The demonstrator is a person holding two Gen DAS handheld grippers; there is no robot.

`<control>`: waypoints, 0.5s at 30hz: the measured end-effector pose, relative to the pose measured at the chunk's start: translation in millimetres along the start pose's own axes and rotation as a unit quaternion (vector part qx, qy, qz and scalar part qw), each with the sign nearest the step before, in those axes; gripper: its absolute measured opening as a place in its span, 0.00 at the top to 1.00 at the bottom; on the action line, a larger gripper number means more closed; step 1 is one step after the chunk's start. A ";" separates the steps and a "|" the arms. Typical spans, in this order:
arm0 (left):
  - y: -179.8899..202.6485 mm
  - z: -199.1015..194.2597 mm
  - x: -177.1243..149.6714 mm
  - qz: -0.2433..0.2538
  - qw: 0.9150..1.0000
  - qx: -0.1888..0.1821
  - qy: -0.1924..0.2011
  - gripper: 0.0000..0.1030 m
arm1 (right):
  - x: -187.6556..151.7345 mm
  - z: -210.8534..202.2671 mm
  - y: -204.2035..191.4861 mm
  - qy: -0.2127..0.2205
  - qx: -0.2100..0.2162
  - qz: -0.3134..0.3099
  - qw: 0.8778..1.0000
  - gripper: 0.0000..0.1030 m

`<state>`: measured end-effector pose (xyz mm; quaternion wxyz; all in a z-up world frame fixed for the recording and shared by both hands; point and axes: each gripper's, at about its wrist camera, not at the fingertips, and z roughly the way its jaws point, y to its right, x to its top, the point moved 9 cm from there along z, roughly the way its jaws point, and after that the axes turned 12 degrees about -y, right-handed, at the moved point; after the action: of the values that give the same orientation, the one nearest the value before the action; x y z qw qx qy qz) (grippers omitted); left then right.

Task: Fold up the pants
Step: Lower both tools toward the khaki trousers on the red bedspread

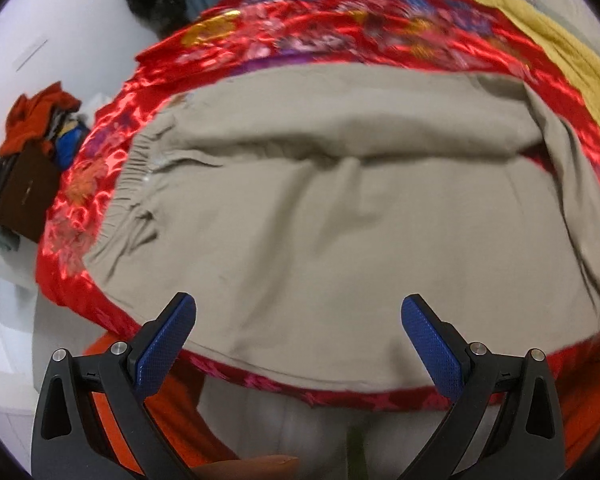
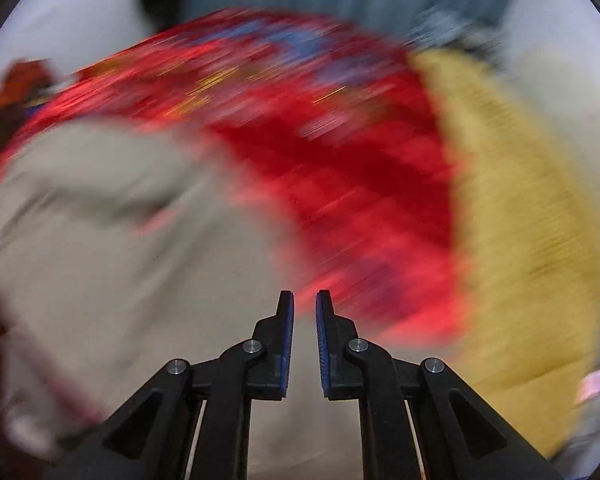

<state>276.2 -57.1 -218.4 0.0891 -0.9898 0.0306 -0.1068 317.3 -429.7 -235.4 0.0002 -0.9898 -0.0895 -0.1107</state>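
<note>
Two grippers, left agape, over beige pants.

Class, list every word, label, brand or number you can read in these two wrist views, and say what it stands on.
None can be read. The beige pants, the red floral cover, the yellow blanket and both grippers, left and right, show no lettering. The right wrist view is too motion-blurred to read anything.

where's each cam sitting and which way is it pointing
Left wrist: on the left gripper, jaws wide, facing down across the beige pants on the red quilt.
Right wrist: on the right gripper, jaws nearly closed, nothing visibly between them; blurred, facing the quilt.
Shared: pants, quilt, yellow blanket.
</note>
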 end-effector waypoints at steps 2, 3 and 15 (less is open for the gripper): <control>12.7 -3.1 -2.4 0.015 1.000 -0.002 0.004 0.01 | -32.4 15.7 -36.2 -0.022 0.038 0.006 0.999 0.58; 19.9 -5.5 -3.3 0.022 1.000 -0.006 0.006 0.01 | -44.1 17.7 -49.9 -0.019 0.052 0.013 0.998 0.34; 32.3 -16.2 -12.4 0.053 0.998 -0.002 0.026 0.00 | -51.8 45.3 -44.0 -0.036 -0.071 -0.062 0.995 0.77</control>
<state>259.3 -90.6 -211.3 0.0917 -0.9839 0.0857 -0.1276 269.7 -394.7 -291.8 -0.0801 -0.9833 -0.1425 -0.0804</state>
